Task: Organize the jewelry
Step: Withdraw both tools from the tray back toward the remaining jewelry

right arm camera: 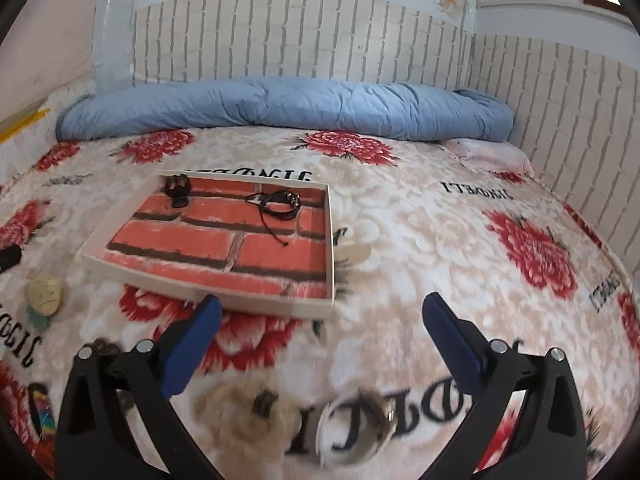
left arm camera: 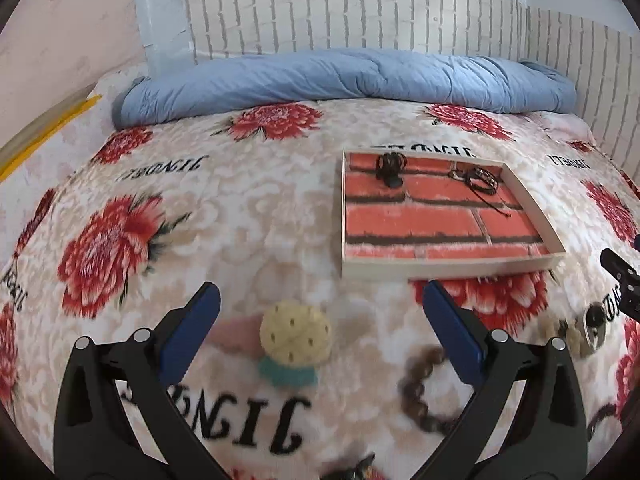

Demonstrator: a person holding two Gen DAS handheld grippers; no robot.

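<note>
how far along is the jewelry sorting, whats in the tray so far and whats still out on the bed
Done: two dark pieces, a black bracelet and a corded bracelet, lie in the tray. In hand: nothing; the left gripper and right gripper are open and empty. Left on the blanket: a crocheted charm, a brown bead bracelet and a blurred ring-like piece.

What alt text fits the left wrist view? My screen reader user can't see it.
An open left gripper hovers over a floral blanket, above a cream crocheted charm and a brown bead bracelet. Beyond sits a brick-patterned tray holding two dark bracelets.
</note>
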